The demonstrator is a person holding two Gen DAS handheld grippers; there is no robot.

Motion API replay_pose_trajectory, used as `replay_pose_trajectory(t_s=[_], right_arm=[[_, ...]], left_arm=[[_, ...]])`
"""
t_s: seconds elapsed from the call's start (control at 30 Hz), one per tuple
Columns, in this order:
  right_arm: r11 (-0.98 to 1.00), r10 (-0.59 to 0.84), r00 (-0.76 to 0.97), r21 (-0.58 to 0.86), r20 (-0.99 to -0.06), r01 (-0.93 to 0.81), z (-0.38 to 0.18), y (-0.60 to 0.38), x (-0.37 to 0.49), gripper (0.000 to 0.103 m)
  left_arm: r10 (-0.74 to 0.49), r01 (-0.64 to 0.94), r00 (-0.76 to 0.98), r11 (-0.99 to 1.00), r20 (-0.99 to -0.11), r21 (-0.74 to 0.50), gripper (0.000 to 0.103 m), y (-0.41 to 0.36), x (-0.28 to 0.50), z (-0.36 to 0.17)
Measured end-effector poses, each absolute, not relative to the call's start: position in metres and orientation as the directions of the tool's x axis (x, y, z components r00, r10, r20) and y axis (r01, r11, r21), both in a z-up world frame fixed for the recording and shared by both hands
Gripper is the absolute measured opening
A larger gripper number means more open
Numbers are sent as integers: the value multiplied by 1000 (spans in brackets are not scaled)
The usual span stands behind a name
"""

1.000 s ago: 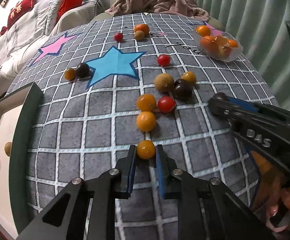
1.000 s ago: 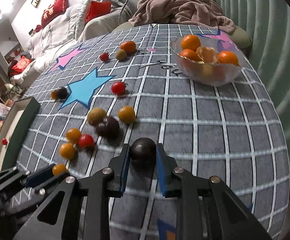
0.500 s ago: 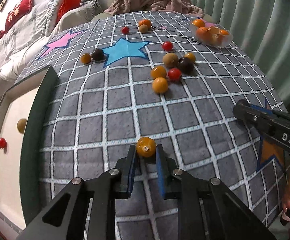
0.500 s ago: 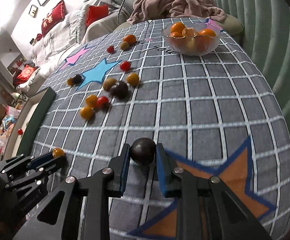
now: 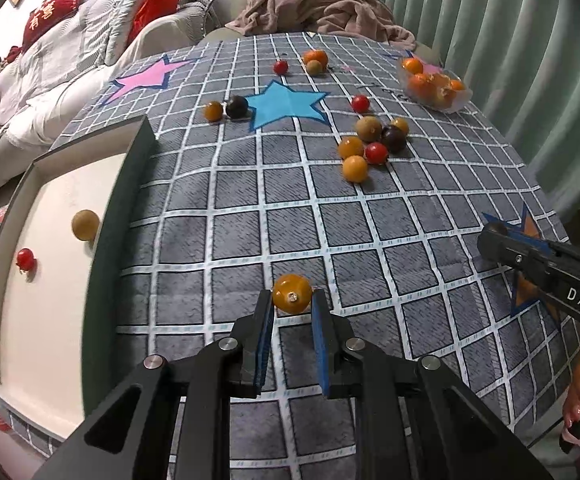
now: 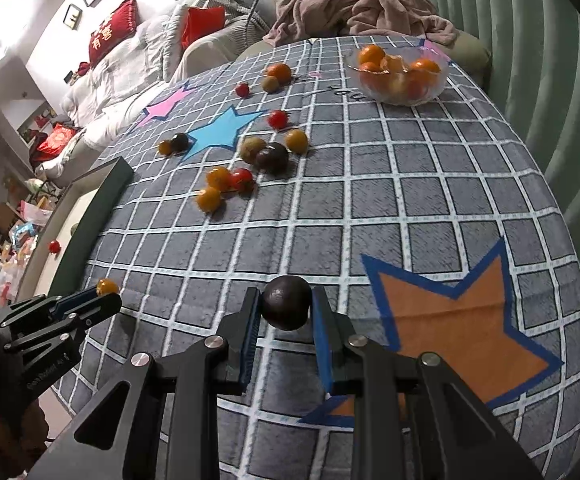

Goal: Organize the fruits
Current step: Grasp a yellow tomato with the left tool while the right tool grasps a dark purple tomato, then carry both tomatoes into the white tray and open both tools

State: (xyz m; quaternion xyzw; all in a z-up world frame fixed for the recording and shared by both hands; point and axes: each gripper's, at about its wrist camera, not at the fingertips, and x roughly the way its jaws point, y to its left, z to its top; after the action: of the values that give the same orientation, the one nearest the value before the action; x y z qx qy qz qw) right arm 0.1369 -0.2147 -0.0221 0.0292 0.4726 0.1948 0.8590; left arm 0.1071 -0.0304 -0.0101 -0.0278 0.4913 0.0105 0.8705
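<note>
Left gripper point(image 5: 291, 304) clamped on orange fruit point(image 5: 291, 293), tray point(image 5: 118, 216) at 10 o'clock. Right gripper point(image 6: 285, 312) clamped on dark fruit point(image 6: 286, 307). Risk: round, slick fruit, tip-only grip, could pop out w/ a jerk.

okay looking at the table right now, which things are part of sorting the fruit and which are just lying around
Part of the job:
left gripper shut on an orange fruit
right gripper shut on a dark fruit
loose fruit cluster on the cloth
tray holding a tan fruit and a red fruit
glass bowl of oranges

Just lying about:
pink blanket
red cushions
star tablecloth
</note>
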Motion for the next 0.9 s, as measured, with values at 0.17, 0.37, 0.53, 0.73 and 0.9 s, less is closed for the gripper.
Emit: replay_pose_trajectory(t_s=[0.17, 0.37, 0.53, 0.73, 0.9], right_arm=[[918, 362, 481, 215, -798, -334, -11, -199, 134, 28], [908, 369, 484, 196, -794, -371, 2, -176, 131, 28], [895, 377, 484, 176, -790, -410, 13, -151, 129, 28], [870, 406, 470, 175, -784, -461, 26, -115, 128, 28], [845, 428, 456, 167, -780, -508, 35, -81, 130, 28]], left_arm=[[-8, -56, 534, 997, -845, -45, 20, -19, 101, 0], [-6, -73, 559, 996, -829, -57, 20, 1, 94, 13], [0, -94, 586, 993, -811, -68, 20, 20, 90, 25], [26, -130, 609, 989, -793, -67, 20, 50, 86, 37], [57, -166, 621, 984, -782, -61, 20, 77, 87, 42]])
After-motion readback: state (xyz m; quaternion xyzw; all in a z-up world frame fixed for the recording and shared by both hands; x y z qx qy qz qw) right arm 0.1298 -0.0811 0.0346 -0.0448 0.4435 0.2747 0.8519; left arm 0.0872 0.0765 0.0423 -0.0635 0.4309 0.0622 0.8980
